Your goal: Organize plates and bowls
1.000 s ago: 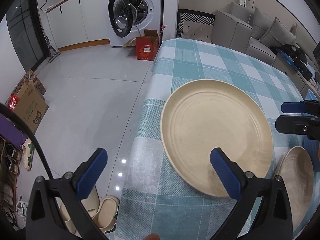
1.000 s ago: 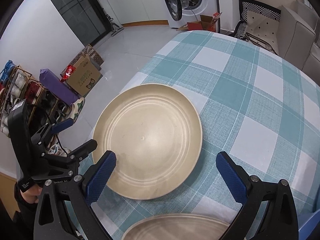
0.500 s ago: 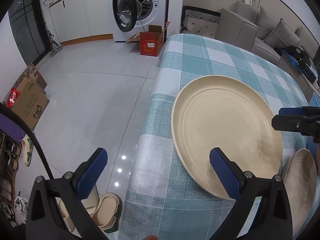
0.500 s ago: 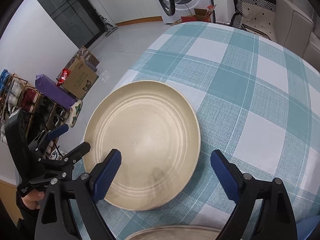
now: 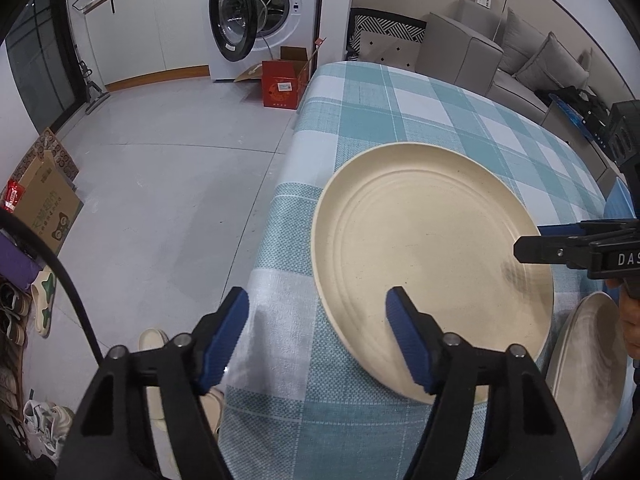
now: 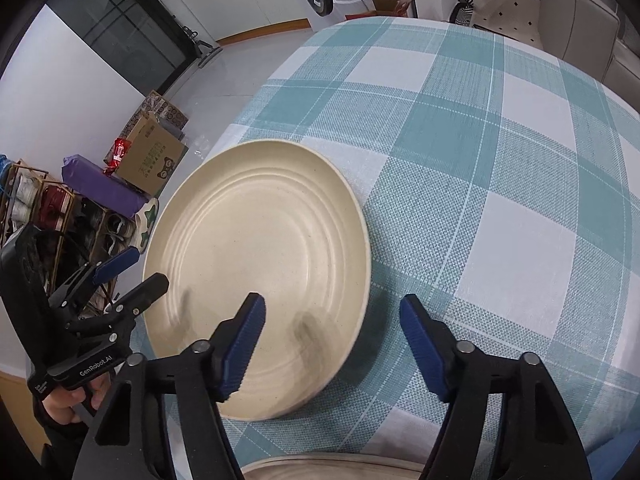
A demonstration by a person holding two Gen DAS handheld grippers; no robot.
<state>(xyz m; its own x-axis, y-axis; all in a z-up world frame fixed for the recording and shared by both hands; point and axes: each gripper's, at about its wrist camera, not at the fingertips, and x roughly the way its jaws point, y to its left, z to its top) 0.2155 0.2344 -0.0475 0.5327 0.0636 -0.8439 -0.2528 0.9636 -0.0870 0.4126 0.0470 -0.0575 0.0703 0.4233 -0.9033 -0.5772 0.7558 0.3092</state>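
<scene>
A large cream plate [image 5: 432, 256] lies flat on the teal-and-white checked tablecloth [image 5: 400, 112] near the table's corner; it also shows in the right wrist view [image 6: 260, 256]. My left gripper [image 5: 318, 328] is open and empty, straddling the plate's near-left rim. My right gripper [image 6: 332, 340] is open and empty, straddling the plate's near-right rim; its fingers [image 5: 560, 240] reach over the rim. A second cream dish [image 5: 588, 376] lies beside the plate, and its edge shows at the bottom of the right wrist view [image 6: 328, 470].
The table edge [image 5: 276, 240] drops to a grey floor with slippers [image 5: 160, 360] below. A washing machine [image 5: 264, 12] with open door and a red box [image 5: 284, 84] stand beyond. A sofa [image 5: 520, 52] is behind the table. Shoe rack and cardboard boxes [image 6: 148, 156] are on the floor.
Both grippers have moved in toward the plate from opposite sides; their fingers now overlap its rim. The plate has not moved.
</scene>
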